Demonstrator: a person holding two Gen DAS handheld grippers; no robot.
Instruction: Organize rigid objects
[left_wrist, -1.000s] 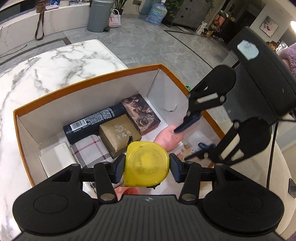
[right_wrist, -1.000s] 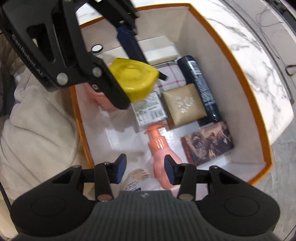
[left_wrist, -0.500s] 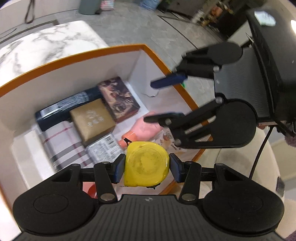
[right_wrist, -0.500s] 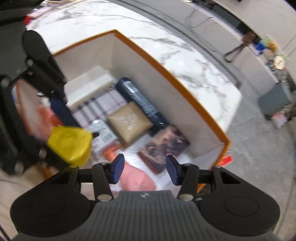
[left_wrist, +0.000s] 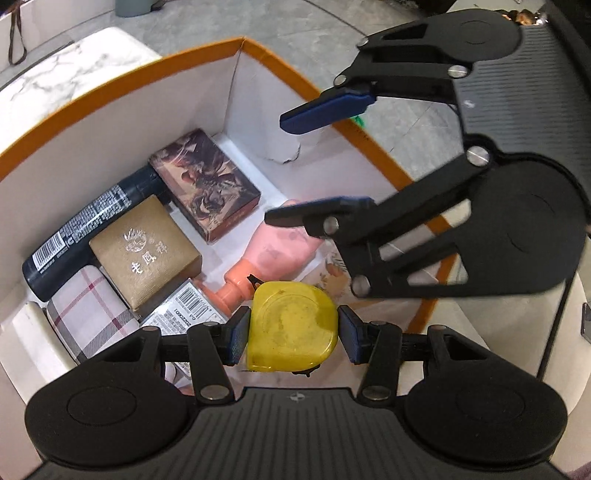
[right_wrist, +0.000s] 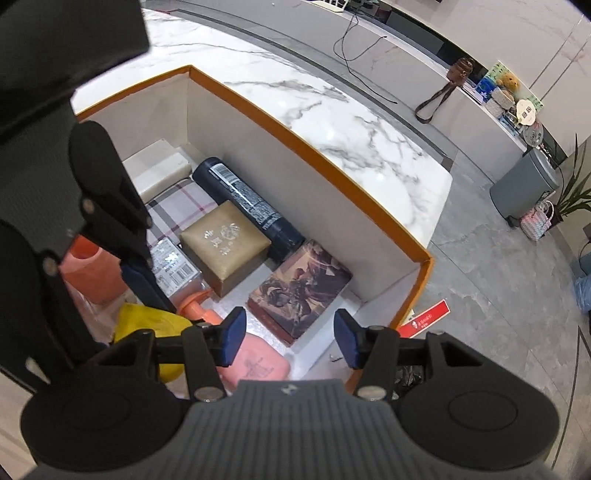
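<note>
yellow tape measure (left_wrist: 291, 325) clamped in left gripper (left_wrist: 292, 335), right gripper (right_wrist: 289, 338) open, empty, trash bin (right_wrist: 524, 188) only in right view

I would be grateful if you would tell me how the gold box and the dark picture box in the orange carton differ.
The gold box is plain gold with small silver characters; the dark picture box is covered in a brown illustration. The gold box looks squarer and thicker, the picture box longer and flatter. The gold box sits partly on neighbouring items, the picture box near the carton corner. Both lie face up beside the black can.
</note>
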